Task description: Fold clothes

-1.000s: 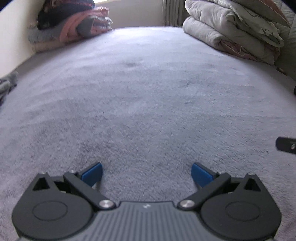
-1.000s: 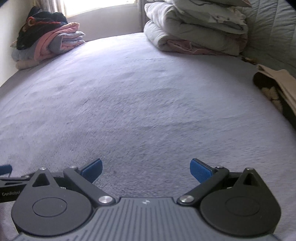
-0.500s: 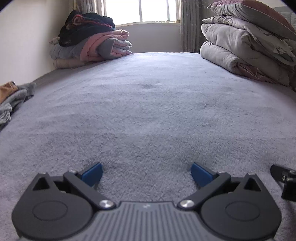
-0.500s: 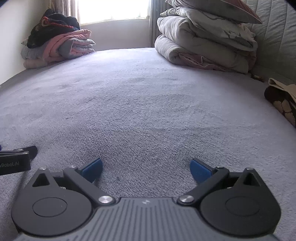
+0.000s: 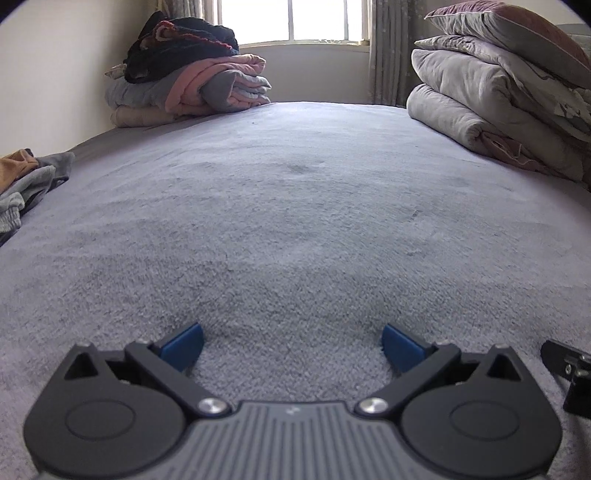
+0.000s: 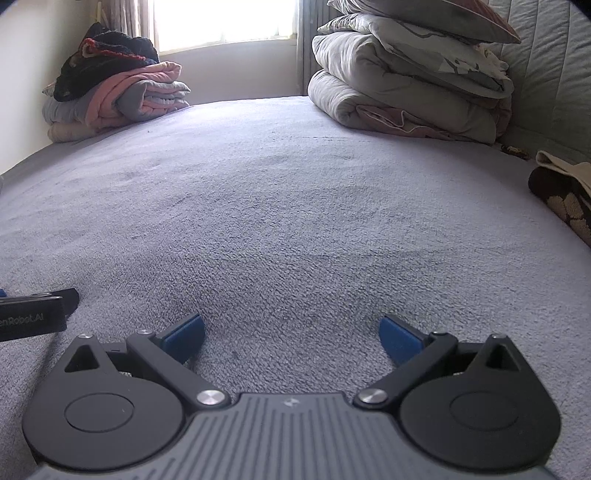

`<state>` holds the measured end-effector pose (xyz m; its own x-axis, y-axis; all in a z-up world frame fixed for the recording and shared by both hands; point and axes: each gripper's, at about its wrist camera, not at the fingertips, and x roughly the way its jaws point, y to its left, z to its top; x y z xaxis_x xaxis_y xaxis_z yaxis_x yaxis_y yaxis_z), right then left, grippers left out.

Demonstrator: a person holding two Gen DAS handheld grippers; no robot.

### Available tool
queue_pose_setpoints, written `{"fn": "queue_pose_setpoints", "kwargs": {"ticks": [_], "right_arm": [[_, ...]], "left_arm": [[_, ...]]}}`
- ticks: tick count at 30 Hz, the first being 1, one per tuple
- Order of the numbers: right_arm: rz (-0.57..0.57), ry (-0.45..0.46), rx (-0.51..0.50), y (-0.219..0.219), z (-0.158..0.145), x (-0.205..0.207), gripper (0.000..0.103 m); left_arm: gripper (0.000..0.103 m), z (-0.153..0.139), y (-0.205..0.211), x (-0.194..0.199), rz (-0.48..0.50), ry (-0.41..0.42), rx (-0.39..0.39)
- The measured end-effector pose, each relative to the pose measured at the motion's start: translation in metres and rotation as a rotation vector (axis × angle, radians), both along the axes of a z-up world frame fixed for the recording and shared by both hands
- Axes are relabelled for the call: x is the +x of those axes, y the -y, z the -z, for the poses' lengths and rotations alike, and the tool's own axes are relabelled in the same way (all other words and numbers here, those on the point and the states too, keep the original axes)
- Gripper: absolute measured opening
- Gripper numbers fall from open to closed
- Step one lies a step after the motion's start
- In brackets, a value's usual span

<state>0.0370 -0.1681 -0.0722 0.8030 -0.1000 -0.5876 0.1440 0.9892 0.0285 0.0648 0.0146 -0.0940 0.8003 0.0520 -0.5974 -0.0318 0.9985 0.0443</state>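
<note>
My left gripper rests low on the grey bed cover, open, nothing between its blue pads. My right gripper sits the same way beside it, open and empty. Loose unfolded clothes, grey and tan, lie at the bed's left edge in the left wrist view, well away from both grippers. A brown patterned garment with a cream piece lies at the right edge in the right wrist view. A part of the right gripper shows at the left view's right edge, and the left gripper's body at the right view's left edge.
A folded stack of pink, grey and dark textiles sits at the far left corner under the window. Folded grey quilts and a pillow are piled at the far right. A quilted headboard bounds the right side.
Both grippers have tilted up and sunk lower to the bed, so the window and far piles come into view. Both stay open and empty.
</note>
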Motion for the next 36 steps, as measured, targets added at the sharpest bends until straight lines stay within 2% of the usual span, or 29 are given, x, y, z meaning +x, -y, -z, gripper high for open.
{"fn": "queue_pose_setpoints", "kwargs": {"ticks": [36], "right_arm": [[-0.002,0.000,-0.003,0.0003,0.0009,0.0007,0.103]], "left_arm": [[0.103,-0.0007,-0.0025,0.0011,0.000,0.001,-0.004]]}}
